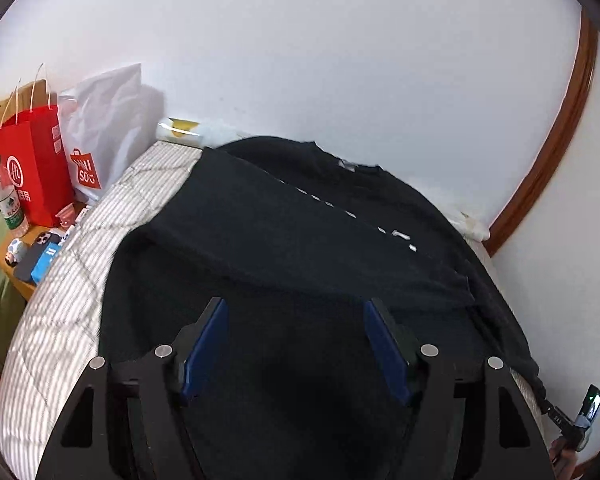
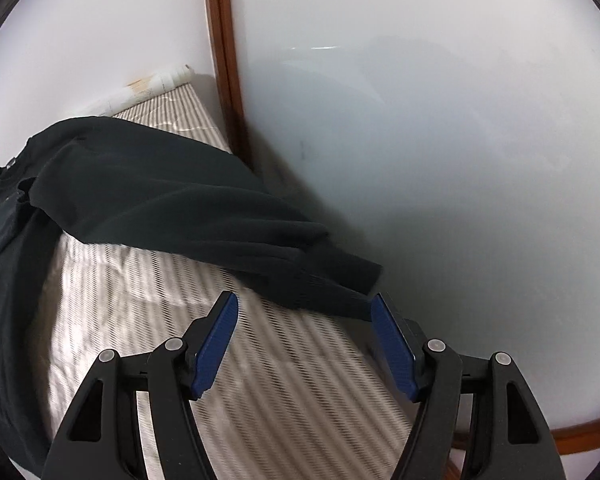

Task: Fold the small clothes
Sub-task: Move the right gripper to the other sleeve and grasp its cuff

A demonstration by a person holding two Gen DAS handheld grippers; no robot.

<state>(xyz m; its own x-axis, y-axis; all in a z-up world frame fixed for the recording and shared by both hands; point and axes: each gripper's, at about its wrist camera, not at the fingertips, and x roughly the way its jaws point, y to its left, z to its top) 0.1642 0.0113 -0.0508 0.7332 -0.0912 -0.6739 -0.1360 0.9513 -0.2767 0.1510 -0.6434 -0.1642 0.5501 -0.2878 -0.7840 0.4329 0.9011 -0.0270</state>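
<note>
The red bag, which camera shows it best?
The left wrist view. There the red bag stands whole at the left edge, on a small table beside the bed, next to a white bag. The right wrist view does not show it at all, only the black shirt, the bed and the wall.

Left gripper [image 1: 296,308]: 2 matte black linkage arms per side, flat plate construction with triangular cut-outs near the base. 4 round silver pivot pins across the linkage, 2 per side. Fingers [image 1: 210,344] faced with dark blue pads, long and rectangular.

Right gripper [image 2: 304,304]: same build, black plates, 4 silver pins, triangular cut-outs. Blue pads [image 2: 392,344] with fine ribbed texture on the inner face, edges slightly rounded.

No markings, labels or cables visible on either unit.
</note>
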